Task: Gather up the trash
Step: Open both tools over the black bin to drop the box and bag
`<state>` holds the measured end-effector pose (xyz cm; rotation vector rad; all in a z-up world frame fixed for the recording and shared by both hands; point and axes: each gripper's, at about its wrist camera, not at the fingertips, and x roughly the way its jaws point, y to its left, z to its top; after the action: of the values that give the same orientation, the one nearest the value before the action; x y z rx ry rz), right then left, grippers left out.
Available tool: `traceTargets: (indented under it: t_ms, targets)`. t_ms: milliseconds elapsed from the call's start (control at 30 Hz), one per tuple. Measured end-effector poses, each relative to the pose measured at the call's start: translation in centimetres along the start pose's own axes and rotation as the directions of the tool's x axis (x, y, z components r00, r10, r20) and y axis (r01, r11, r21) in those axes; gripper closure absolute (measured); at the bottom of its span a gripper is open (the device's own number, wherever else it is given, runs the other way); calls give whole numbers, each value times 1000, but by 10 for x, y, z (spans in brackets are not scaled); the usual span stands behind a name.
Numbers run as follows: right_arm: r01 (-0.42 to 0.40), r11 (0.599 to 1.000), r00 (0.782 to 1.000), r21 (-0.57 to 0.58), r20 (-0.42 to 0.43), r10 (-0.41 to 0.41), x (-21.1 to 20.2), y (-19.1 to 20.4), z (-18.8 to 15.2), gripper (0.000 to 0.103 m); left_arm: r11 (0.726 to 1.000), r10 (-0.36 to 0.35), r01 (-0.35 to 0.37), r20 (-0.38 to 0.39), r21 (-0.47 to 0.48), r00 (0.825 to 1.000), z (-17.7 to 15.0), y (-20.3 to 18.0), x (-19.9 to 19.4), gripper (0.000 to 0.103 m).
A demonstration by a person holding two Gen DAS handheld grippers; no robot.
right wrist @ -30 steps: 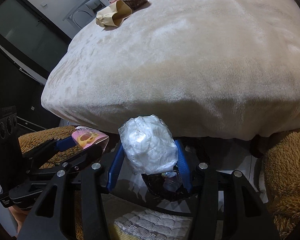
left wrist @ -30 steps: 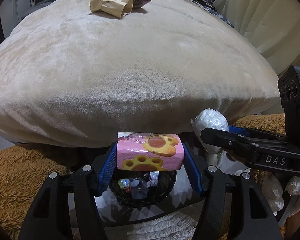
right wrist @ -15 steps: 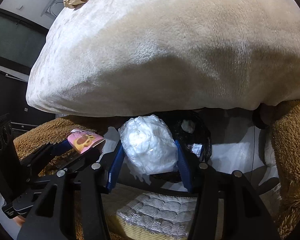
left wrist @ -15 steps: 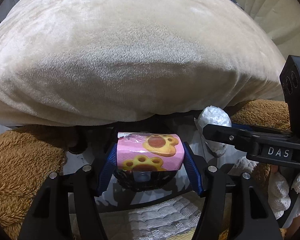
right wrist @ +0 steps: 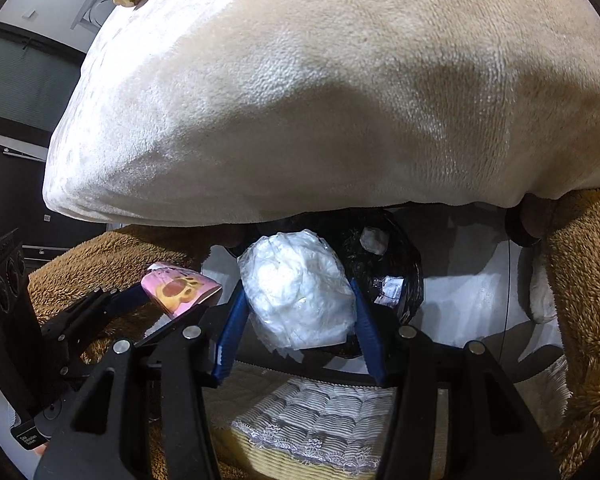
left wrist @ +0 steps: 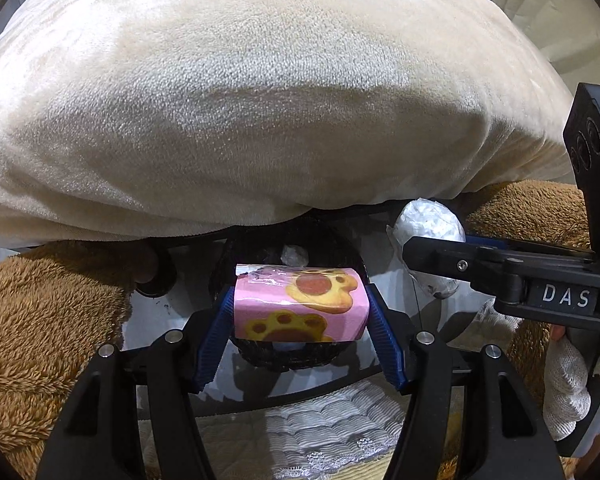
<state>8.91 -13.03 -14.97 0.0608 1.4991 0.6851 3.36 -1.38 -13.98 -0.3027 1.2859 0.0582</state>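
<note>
Nearest in the left wrist view, the left gripper [left wrist: 300, 312] has its jaws clenched on a pink paw-print packet [left wrist: 300, 306], whose long axis runs left to right across the blue pads. Directly beyond and below the packet sits the black-lined trash bin [left wrist: 348, 252] on the floor, so the packet hangs over the bin's near half and letting go should drop it inside. A small white scrap [left wrist: 295, 256] already lies in the bin. To the right, the right gripper [left wrist: 424, 248] reaches in from the side with a white plastic wad [left wrist: 428, 220], which in this view sits off the bin's right rim. In the right wrist view the right gripper [right wrist: 298, 304] has its jaws grasping that wad [right wrist: 296, 288], and the bin [right wrist: 404, 264] lies beyond and to its right, only partly behind it. By my judgement the left hand is better placed; the right needs to carry further over the opening. Farthest, the cream blanket on the bed [left wrist: 260, 100] overhangs the bin's far edge.
</note>
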Motion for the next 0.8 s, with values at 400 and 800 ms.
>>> traceTargets:
  t_ms: [400, 800]
  targets:
    - [-1, 1000, 1000, 32, 14, 0, -4, -6, 2, 43, 1000, 19, -19, 15, -25, 1000, 1, 5, -3, 34]
    - [41, 999, 995, -30, 88, -39, -19, 5, 2, 43, 999, -4, 7, 65, -54, 998, 3, 13, -18, 34]
